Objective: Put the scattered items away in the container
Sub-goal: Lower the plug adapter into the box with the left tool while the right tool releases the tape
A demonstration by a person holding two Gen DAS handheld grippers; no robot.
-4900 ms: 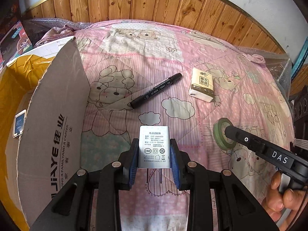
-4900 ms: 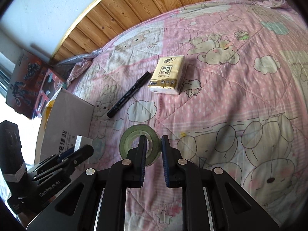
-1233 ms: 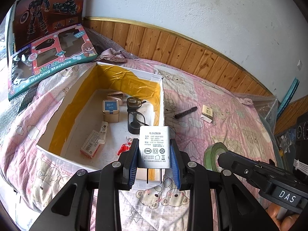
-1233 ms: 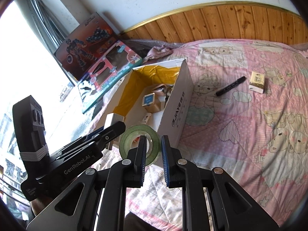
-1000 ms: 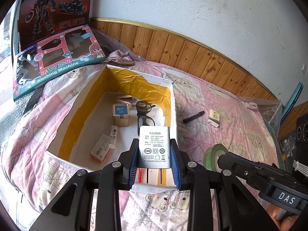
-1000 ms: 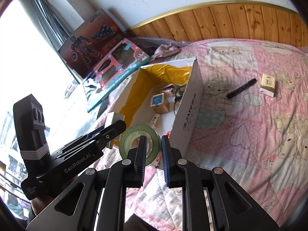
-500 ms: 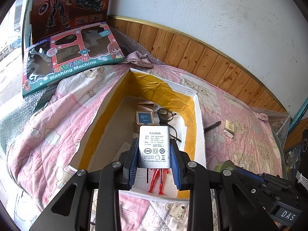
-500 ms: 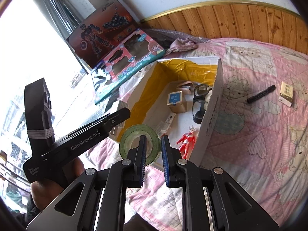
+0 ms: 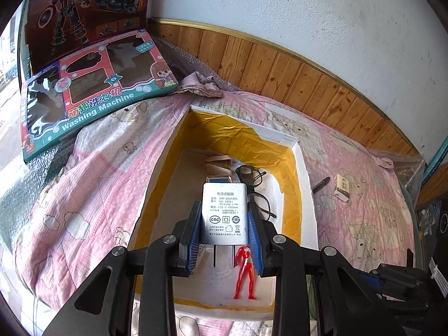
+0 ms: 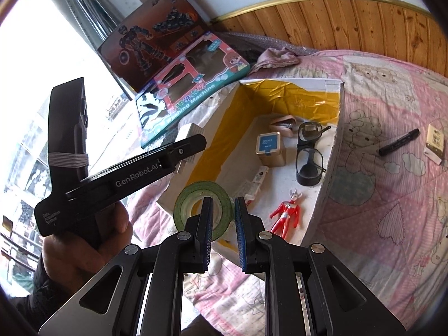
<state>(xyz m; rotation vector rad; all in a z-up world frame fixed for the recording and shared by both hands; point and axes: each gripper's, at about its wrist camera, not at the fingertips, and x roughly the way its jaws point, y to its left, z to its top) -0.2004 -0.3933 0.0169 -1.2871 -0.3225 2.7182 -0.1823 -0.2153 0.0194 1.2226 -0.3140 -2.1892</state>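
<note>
The left gripper (image 9: 224,218) has its fingers clamped on a white charger (image 9: 224,212) above the open box (image 9: 303,184). At the right gripper (image 10: 222,224), narrow fingers pinch a green tape roll (image 10: 190,196) over the box's near edge; at two o'clock on the bed (image 10: 392,210) lie a black marker (image 10: 399,142) and a tissue pack (image 10: 435,143).

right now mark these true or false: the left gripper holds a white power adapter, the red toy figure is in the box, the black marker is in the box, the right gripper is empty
1. The left gripper holds a white rectangular power adapter: true.
2. The red plastic toy figure lies inside the yellow-lined cardboard box: true.
3. The black marker pen lies inside the box: false, it lies outside on the pink quilt.
4. The right gripper is empty: false, it holds a green tape roll.
</note>
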